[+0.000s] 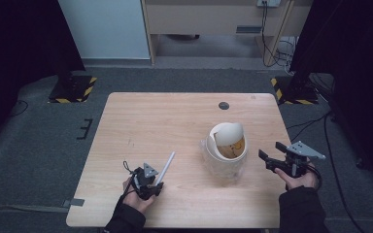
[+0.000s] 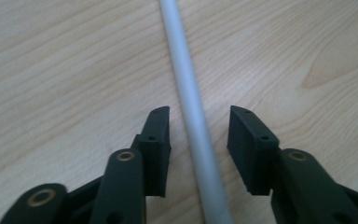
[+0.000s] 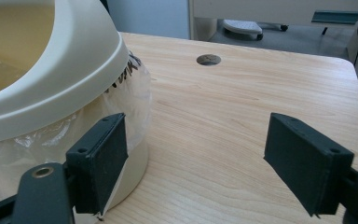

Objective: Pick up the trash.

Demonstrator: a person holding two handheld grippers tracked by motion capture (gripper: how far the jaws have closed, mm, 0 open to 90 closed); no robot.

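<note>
Pale wood grain ran across the table [image 1: 175, 126], which stood on grey carpet with dark curtains at both sides. A small cream bin [image 1: 226, 150] with a clear liner and a swing lid sat right of centre. A thin white rod [image 1: 166, 167] lay flat on the wood to its left, well apart from it.

The left gripper [image 2: 199, 140] sat low over the near end of the rod, jaws spread, one on each side and neither touching it. The step in hand looked like a pick-up of the rod. To do it well, the jaws would want to stay level with the table and square to the rod, so that it would not roll or slip out as they closed. Gripping nearer the middle would probably balance it better. The left hand [image 1: 135, 194] held its tool close to the table, aimed forward along the rod.

The right gripper [image 3: 205, 154] was held beside the bin, jaws wide and empty, its left jaw just in front of the liner. The right hand [image 1: 298, 178] kept it roughly level, pointing left toward the bin.
</note>
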